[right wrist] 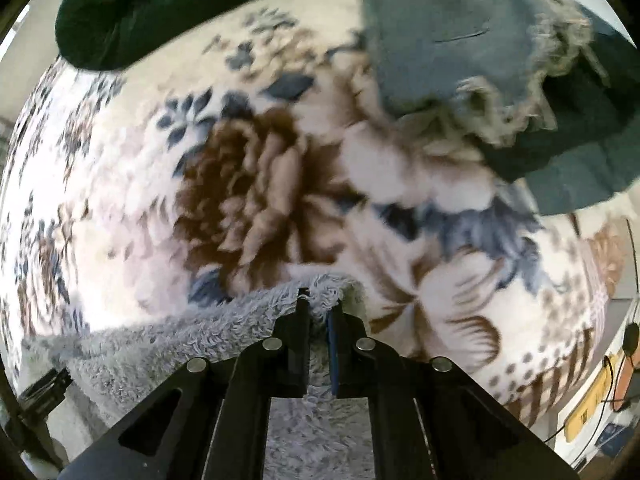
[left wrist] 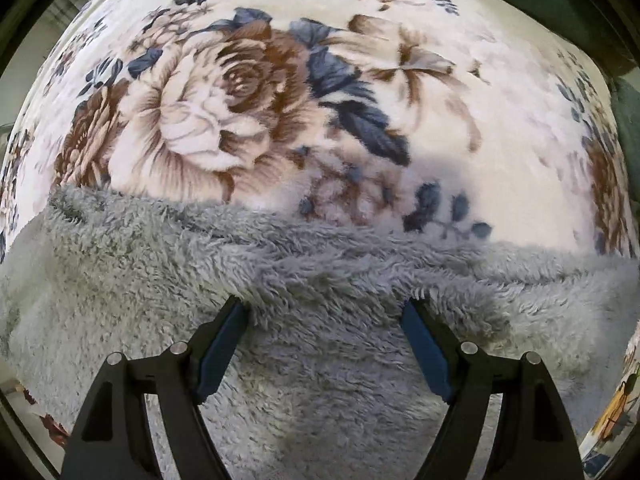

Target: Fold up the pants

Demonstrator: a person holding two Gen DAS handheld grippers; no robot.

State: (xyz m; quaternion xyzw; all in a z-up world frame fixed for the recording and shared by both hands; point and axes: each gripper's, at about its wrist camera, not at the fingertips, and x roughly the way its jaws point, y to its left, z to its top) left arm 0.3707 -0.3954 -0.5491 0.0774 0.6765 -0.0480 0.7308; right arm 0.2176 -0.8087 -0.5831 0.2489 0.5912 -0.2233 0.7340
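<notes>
Grey fleece pants [left wrist: 320, 320] lie across near edge of floral blanket [left wrist: 248, 120]. My right gripper [right wrist: 320, 308] pinches their corner; left gripper [left wrist: 324, 312] gapes over folded edge. Soft, light, floppy: grip hem edges, not middle.

Fluffy grey pants [left wrist: 320, 280] cut off by the left, right and bottom edges of the left wrist view, so full shape not readable. In the right wrist view, floral blanket [right wrist: 260, 200] smeared by motion blur, petals indistinct. Pinched pants edge partly hidden between the narrowed fingers of the right tool [right wrist: 319, 308]. Dark green fabric [right wrist: 160, 12] and teal garment [right wrist: 460, 40] cropped at the top. Yellow object [right wrist: 592, 400] at lower right too small to identify.
</notes>
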